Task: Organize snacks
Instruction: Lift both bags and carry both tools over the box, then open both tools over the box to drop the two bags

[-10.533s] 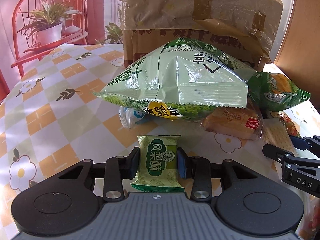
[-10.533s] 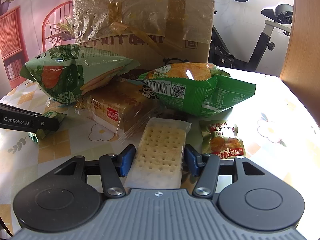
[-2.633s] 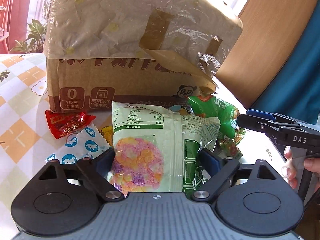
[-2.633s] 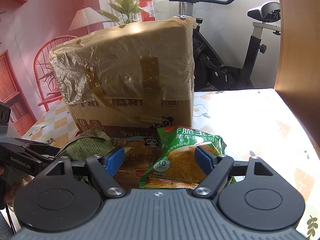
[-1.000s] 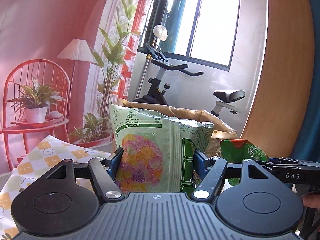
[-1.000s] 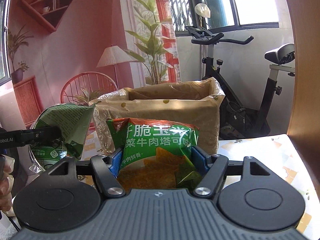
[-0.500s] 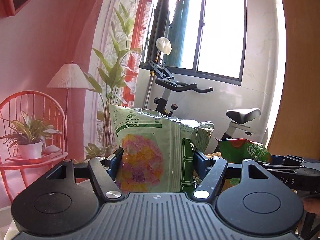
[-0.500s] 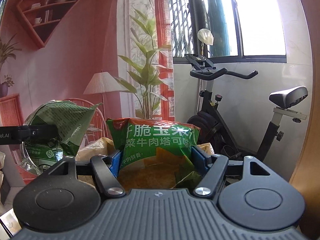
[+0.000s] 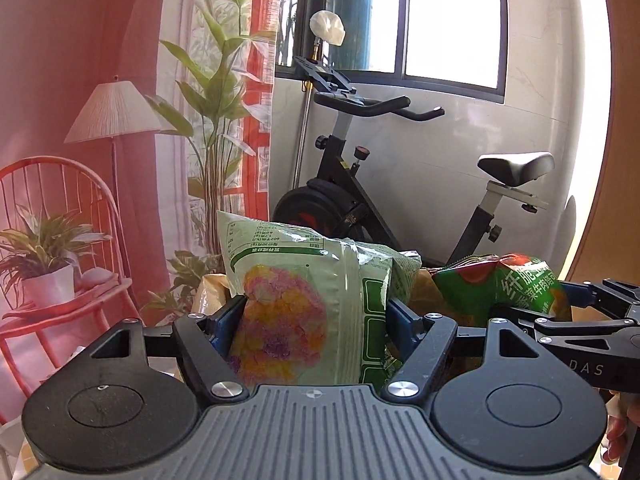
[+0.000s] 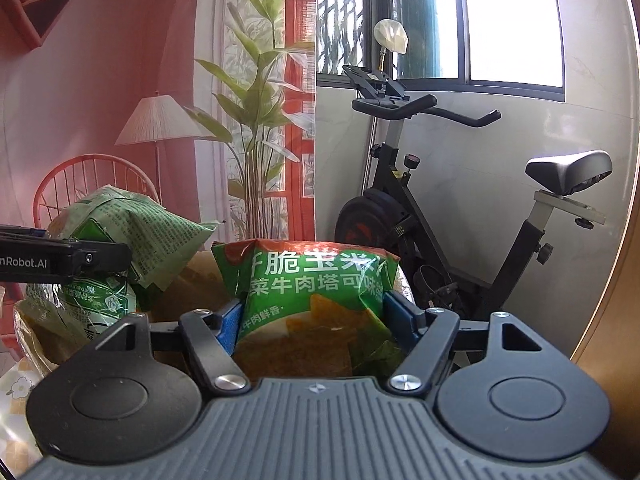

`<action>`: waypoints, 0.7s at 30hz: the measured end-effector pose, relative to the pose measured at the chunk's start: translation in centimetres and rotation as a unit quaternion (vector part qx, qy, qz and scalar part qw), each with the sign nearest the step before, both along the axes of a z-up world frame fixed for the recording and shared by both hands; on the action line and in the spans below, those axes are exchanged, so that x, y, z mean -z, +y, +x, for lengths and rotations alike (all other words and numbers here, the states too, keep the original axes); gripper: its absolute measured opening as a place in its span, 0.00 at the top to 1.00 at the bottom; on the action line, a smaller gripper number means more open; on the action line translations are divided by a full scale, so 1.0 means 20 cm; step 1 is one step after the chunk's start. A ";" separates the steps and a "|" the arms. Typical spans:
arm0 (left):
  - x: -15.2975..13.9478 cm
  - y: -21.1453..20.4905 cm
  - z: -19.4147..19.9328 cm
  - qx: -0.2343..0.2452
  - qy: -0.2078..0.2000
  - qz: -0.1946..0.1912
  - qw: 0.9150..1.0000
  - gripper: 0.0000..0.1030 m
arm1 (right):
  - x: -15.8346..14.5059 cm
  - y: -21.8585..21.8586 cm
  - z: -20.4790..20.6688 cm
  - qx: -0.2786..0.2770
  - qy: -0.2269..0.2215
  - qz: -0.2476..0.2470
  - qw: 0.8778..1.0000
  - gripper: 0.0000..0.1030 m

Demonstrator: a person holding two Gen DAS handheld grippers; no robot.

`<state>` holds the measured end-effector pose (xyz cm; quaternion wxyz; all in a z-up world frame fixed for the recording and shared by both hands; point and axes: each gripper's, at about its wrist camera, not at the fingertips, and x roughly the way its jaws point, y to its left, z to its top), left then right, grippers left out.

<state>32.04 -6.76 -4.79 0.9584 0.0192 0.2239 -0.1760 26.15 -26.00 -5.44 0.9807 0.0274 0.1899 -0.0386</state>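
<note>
Both bags have risen above the box (probably its rim): left gripper clamps the pale-green bag, right gripper the corn-chip bag.

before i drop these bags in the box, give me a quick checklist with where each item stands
1. Left gripper clamped on the pale bag: ok.
2. Right gripper clamped on the corn chip bag: ok.
3. Box open: ok, its rim shows behind the bags with no lid across.
4. Bags centred over the opening: cannot tell, the bags hide it.
5. Room left inside the box: cannot tell, the inside is out of view.
6. The two bags apart from each other: ok, a gap shows in both views.
</note>
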 end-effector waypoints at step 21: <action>-0.11 0.10 -0.22 -0.005 -0.009 0.012 1.000 0.20 | -0.13 0.09 -0.19 -0.037 -0.004 0.021 0.999 0.18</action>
